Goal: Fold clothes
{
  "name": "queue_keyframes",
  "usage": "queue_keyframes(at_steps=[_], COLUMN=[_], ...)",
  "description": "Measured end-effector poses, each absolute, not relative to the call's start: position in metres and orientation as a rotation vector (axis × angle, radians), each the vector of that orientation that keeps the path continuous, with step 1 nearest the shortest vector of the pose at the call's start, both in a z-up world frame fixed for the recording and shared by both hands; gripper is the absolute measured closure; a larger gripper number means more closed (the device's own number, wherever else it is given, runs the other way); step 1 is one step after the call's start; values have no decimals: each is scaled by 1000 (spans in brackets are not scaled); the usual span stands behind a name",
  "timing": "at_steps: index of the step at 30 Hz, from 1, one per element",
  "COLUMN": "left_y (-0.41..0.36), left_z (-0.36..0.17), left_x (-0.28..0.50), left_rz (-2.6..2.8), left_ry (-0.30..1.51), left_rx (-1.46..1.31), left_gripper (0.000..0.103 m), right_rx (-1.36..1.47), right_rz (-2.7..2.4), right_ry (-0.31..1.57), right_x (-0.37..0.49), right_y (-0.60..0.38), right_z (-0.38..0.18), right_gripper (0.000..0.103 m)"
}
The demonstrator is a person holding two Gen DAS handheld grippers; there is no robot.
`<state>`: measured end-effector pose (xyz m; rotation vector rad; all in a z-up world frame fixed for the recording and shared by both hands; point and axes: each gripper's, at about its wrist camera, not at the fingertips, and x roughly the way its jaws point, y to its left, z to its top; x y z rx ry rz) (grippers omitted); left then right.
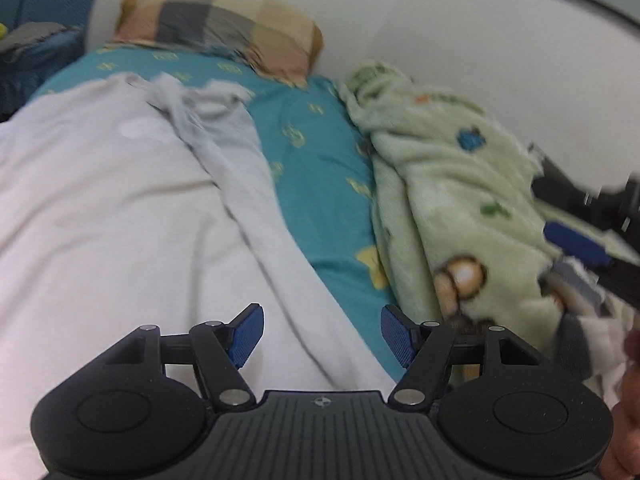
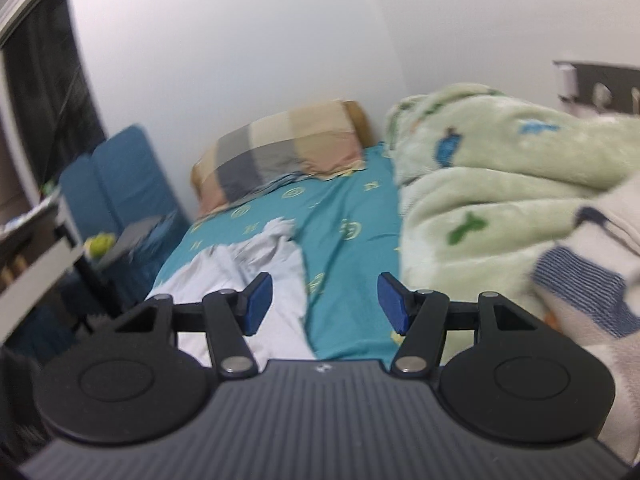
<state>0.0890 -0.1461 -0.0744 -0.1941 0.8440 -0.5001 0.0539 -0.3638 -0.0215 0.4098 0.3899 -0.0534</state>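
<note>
Lying across the left and centre of the left wrist view, a pale grey-white garment (image 1: 120, 208) is spread on a teal patterned bedsheet (image 1: 320, 184), with its bunched, crumpled end toward the upper middle of the frame. In the right wrist view the same garment (image 2: 248, 280) is seen in the lower centre, just beyond the fingers. The left gripper (image 1: 322, 334) is held at the bottom of its frame over the garment's right edge, its jaws spread wide with nothing between the blue pads (image 1: 246, 334). The right gripper (image 2: 325, 306) is likewise held wide and empty at the bottom of its frame, above the sheet and the garment's edge. A light green fleece blanket (image 1: 448, 184) with small printed figures is heaped along the right side of the bed. A striped white and blue cloth (image 2: 592, 292) is seen at the far right, beside the blanket. A checked pillow (image 1: 220, 24) is placed at the upper part of the frame against a white wall (image 2: 240, 40). Motion blur softens both views.
</note>
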Motion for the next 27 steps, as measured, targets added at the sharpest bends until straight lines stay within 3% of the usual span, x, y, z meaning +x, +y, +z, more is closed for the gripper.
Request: queue_keyframes(at_steps=[8,13,18,21,27], left_y=[-227,-253,-256,-253,-222], left_z=[-111,-136,-147,-152,-138], left_x=[111,115,117,122,124], left_rz=[-567,-531,-525,-500,-524], left_ry=[931,1027,1028,1042,1040], left_rx=[-83,43,76,62,-44], left_gripper=[45,60,67,102,103], right_rx=[495,509,515,511,504], right_rz=[-86,-78,-75,-80,-76], right_ry=[418,428,442,456,496], right_x=[62,65,70,75,87], right_y=[-385,-387,-389,-388,-387], right_z=[-35,-40,-46,-50,-55], right_gripper=[42,42,42,42,42])
